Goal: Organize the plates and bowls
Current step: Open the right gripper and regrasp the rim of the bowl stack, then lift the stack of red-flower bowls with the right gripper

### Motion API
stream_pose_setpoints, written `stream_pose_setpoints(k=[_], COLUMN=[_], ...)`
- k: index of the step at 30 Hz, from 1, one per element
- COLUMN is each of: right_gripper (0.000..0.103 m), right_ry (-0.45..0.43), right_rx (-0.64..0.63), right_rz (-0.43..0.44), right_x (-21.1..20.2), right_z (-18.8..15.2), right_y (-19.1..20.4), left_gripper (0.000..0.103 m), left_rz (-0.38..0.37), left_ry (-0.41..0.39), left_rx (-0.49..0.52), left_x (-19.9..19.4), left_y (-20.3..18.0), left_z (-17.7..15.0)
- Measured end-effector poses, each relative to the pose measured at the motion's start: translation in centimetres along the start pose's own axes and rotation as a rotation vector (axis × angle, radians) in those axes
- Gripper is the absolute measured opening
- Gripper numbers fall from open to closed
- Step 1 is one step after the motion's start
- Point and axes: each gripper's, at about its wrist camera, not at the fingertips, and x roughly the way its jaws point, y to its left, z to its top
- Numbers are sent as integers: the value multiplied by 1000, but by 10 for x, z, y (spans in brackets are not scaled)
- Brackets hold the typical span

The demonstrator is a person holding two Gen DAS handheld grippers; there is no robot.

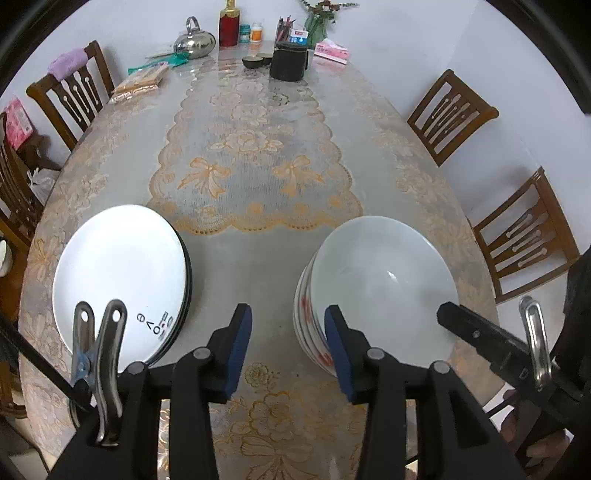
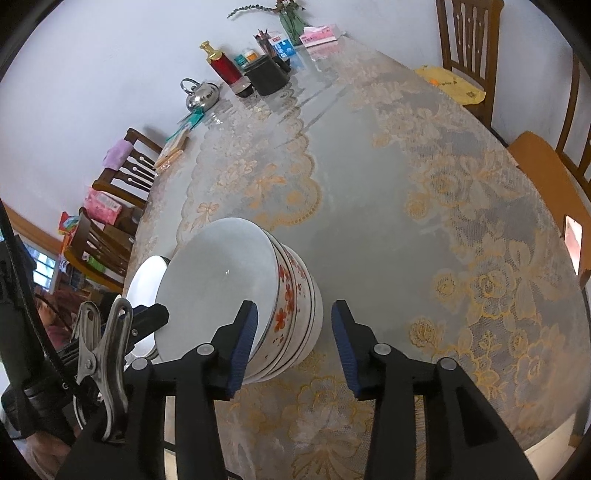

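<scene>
A stack of white plates (image 1: 118, 273) lies near the table's front left; its edge (image 2: 146, 277) peeks out behind the bowls. To its right stands a stack of white bowls with red flowers (image 1: 376, 280) (image 2: 221, 280). My left gripper (image 1: 290, 347) is open over the bare cloth between the two stacks, its right finger against the bowls' left wall. My right gripper (image 2: 294, 341) is open astride the bowls' right rim, left finger inside the top bowl, right finger clear of the wall. One right-gripper finger (image 1: 465, 328) shows at the rim.
The lace-covered table (image 1: 258, 147) carries a steel kettle (image 1: 194, 42), a red bottle (image 1: 229, 27), a black container (image 1: 288, 61), small jars, a vase and a pink tissue box (image 1: 332, 51) at its far end. Wooden chairs (image 1: 450, 114) (image 1: 74, 92) line both sides.
</scene>
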Motion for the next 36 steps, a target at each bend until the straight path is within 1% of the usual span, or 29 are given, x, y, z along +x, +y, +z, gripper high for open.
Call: stream_pose_setpoints(k=[5,9,21,28,36], right_gripper=[43,43,44,44,44], right_ry=[33,45,74,107,117], right_rx=[13,2,-22,-30,-17], right_rz=[23,18,-2,-15,-16], right_x=[8,14,32,46,55], right_z=[-1,-1,5,5,9], right_y=[-1,2,4,4,2], left_gripper=[46,46,46,46,47], left_rz=[-13,-32,-10,-6,-5], left_ry=[21,45,60,84,102], left_rx=[2,-14,19,16,20], left_x=[5,14,30,42,54], left_y=[-1,-1,-10,-9,-7], left_z=[-2,-3,-1,0,4])
